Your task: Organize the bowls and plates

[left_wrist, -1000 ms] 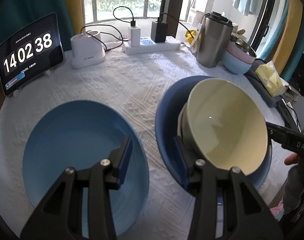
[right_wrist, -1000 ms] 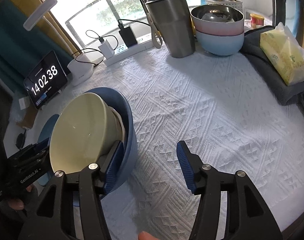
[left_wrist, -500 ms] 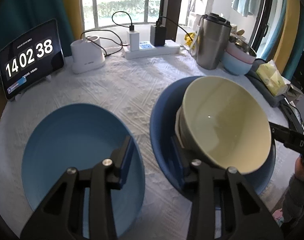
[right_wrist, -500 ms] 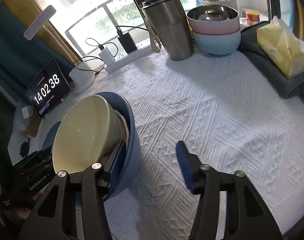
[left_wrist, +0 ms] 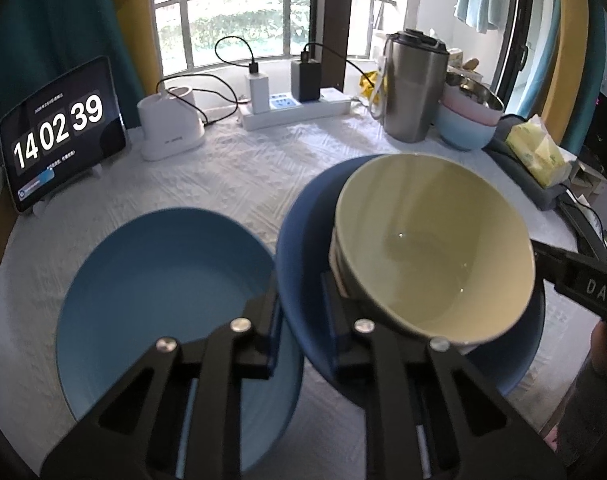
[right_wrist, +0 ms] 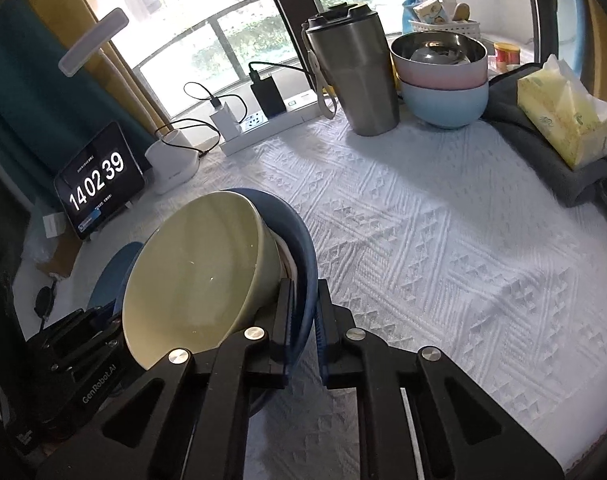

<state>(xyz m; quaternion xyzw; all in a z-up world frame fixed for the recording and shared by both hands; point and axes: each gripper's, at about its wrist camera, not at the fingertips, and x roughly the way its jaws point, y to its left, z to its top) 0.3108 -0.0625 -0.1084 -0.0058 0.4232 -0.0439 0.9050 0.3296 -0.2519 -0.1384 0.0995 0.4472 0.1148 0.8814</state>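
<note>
A dark blue plate [left_wrist: 303, 240] carries a cream bowl [left_wrist: 435, 240] with a white bowl's edge under it. My left gripper [left_wrist: 301, 312] is shut on the plate's left rim. My right gripper [right_wrist: 303, 320] is shut on its right rim [right_wrist: 307, 280]; the cream bowl [right_wrist: 191, 280] tilts left of it. The stack is held above the cloth. A light blue plate [left_wrist: 163, 292] lies flat on the table below left; it also shows in the right wrist view [right_wrist: 111, 276].
A steel tumbler [right_wrist: 355, 76], stacked pink and blue bowls [right_wrist: 443, 80], a tissue pack [right_wrist: 567, 116] on grey cloth, a power strip [left_wrist: 295, 108], a white charger [left_wrist: 169, 124] and a clock tablet [left_wrist: 59, 136] ring the white tablecloth [right_wrist: 463, 240].
Both grippers have closed on the dark blue plate's opposite rims. The plate with its bowls has lifted and tilted slightly. The clock moved from 38 to 39.
</note>
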